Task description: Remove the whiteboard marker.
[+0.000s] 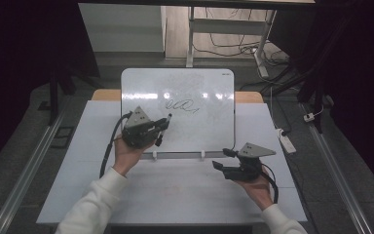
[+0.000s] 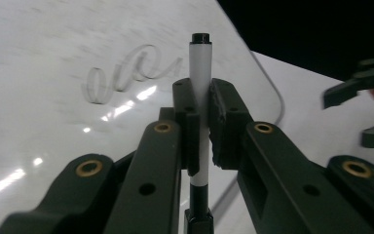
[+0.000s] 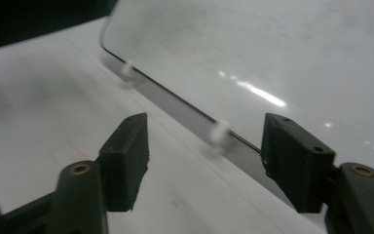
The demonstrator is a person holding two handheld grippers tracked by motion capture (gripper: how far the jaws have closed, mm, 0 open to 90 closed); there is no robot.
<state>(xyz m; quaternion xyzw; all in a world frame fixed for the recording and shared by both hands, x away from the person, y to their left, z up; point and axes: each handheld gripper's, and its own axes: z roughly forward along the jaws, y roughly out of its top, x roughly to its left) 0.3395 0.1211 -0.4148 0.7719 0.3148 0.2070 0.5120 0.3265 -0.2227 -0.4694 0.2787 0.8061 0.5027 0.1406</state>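
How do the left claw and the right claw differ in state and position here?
The left claw is shut on a marker; the right claw stands open with nothing between its jaws. The left is over the whiteboard near the scribble; the right is off its lower right corner. Both are hand-held.

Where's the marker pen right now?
The marker is clamped between the jaws of the left gripper, at the left of the high view, its tip over the whiteboard just left of the black scribble.
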